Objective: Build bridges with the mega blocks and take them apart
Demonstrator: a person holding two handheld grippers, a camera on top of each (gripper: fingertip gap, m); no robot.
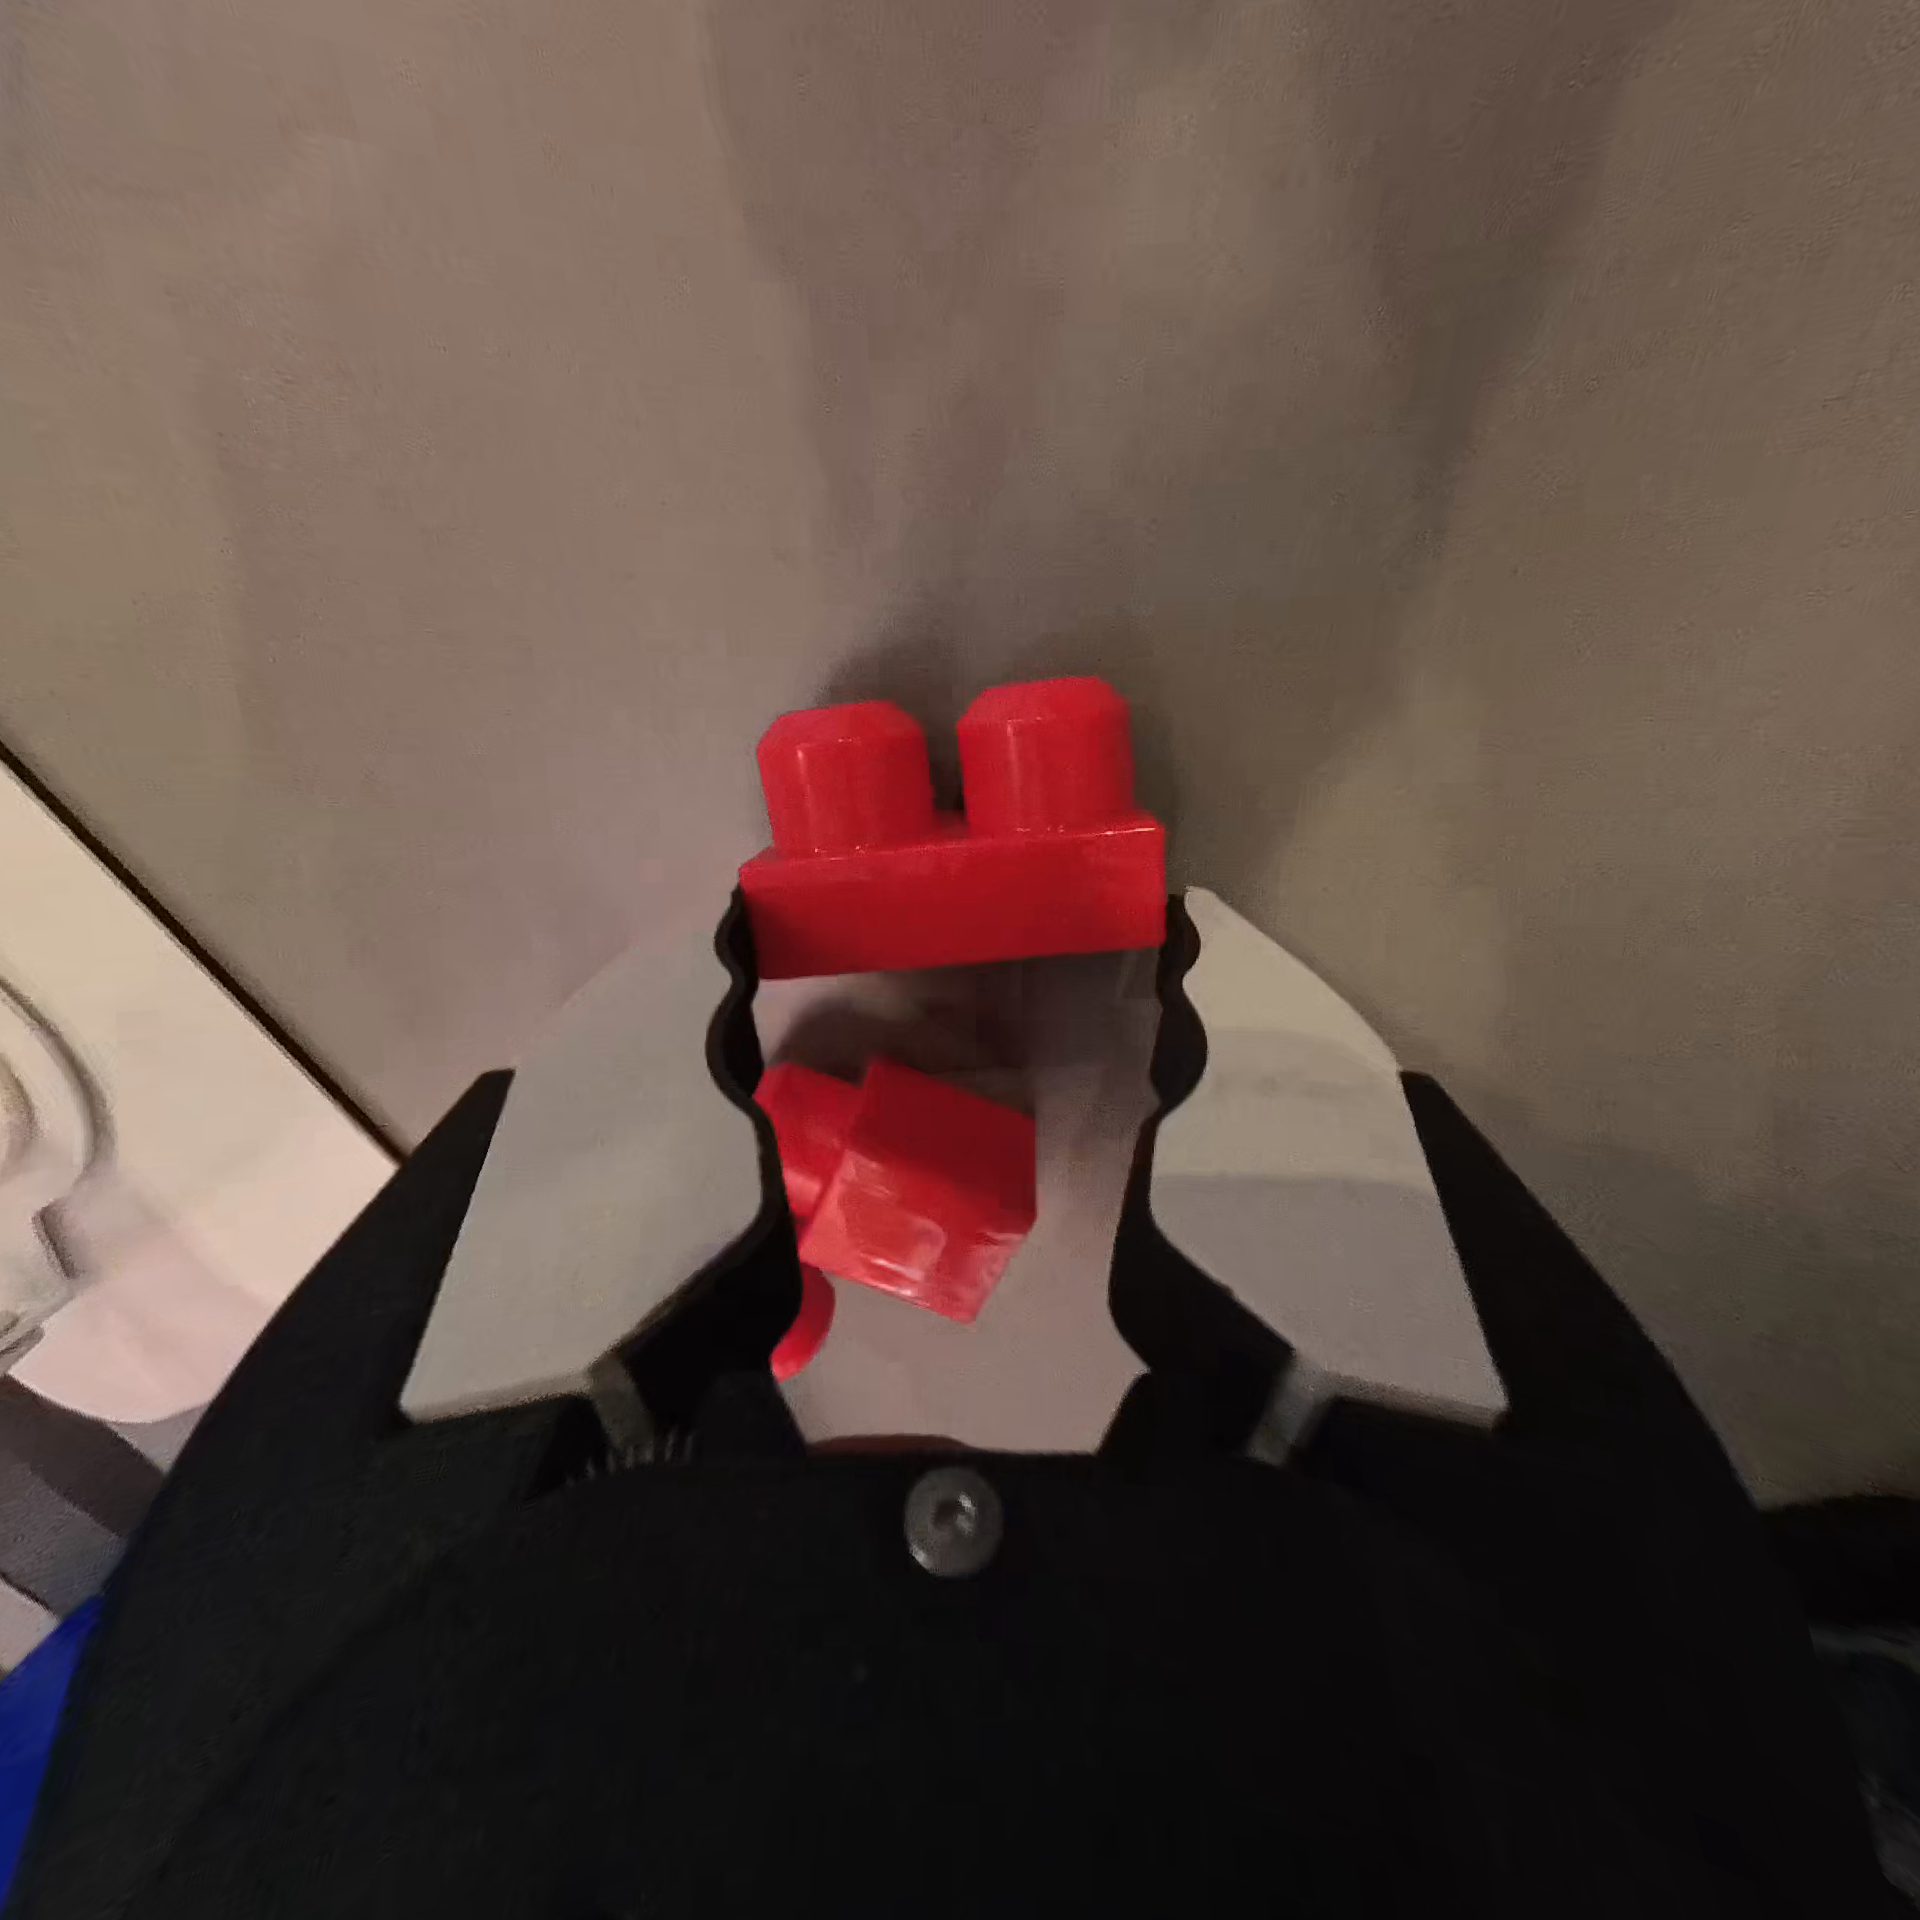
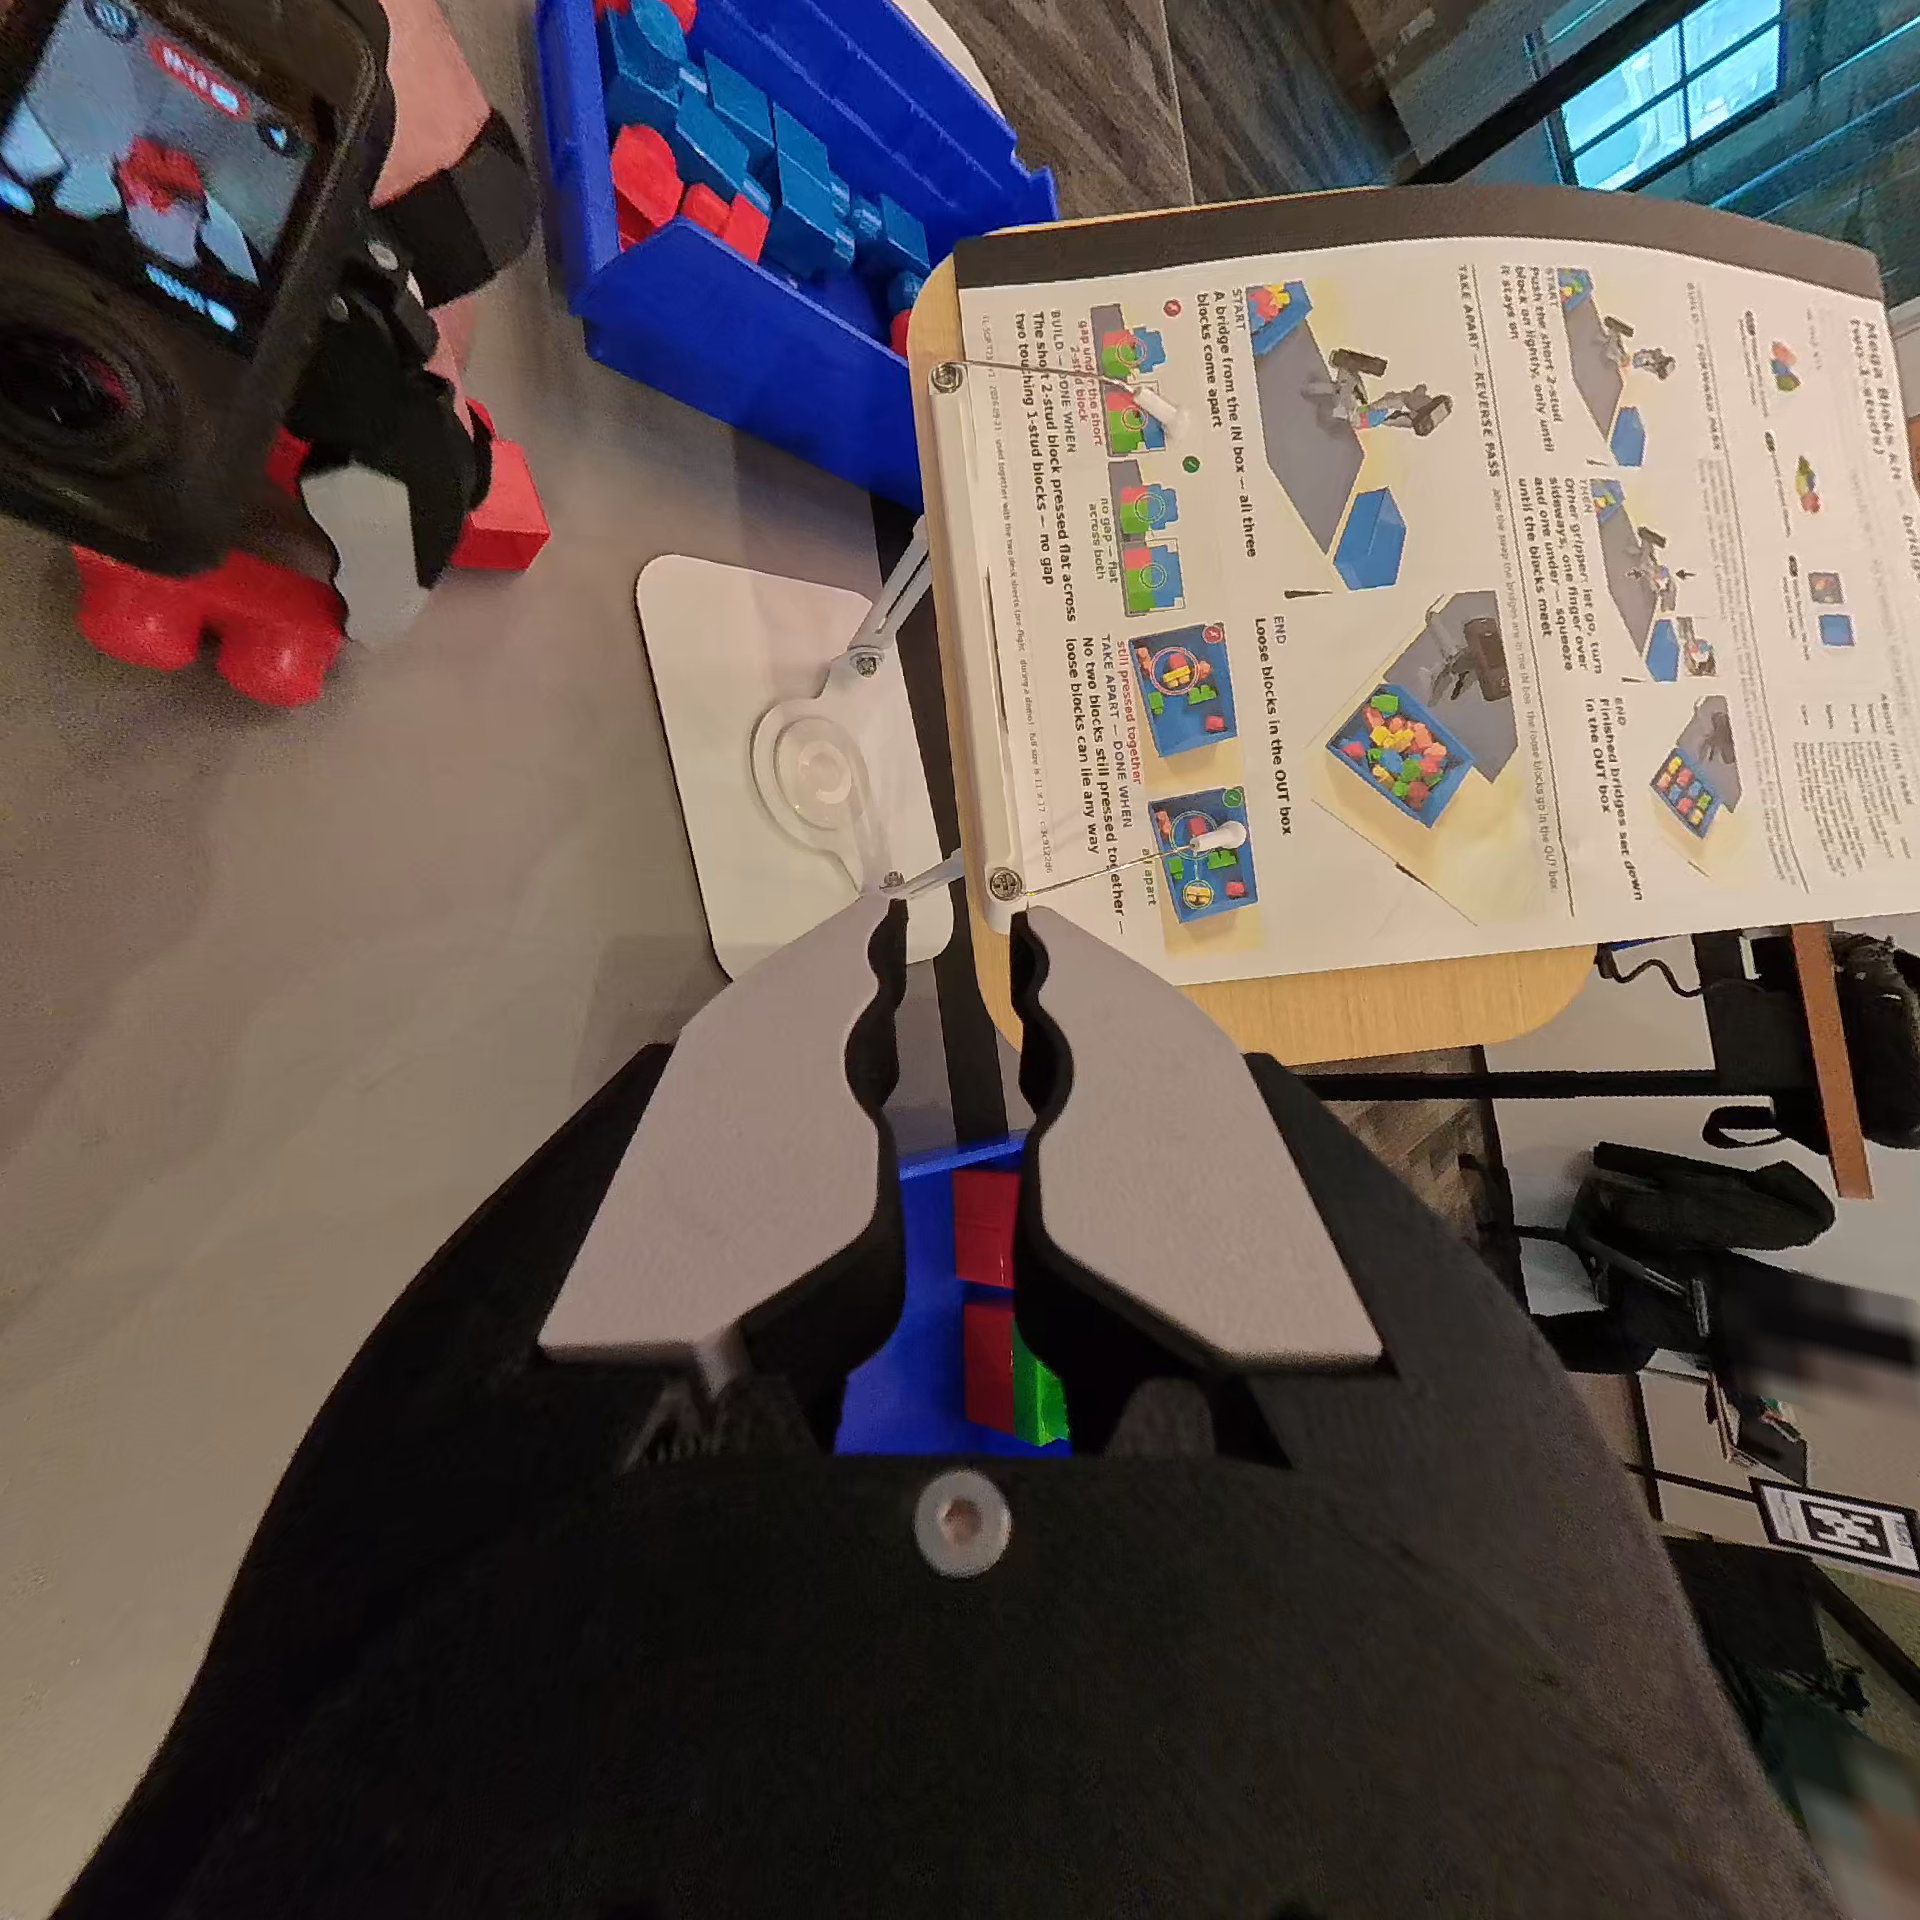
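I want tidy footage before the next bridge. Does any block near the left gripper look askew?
Yes. In the left wrist view a small red block lies tipped on its side on the grey table, just behind the upright two-stud red block.

Sheet (image 2: 1455, 582): printed instruction page, lay on a wooden board (image 2: 1299, 1008), pinned by wire clips.
Stand base (image 2: 727, 727): white, sat on grey tabletop (image 2: 260, 987) beside board.
Window (image 2: 1683, 94): top right.
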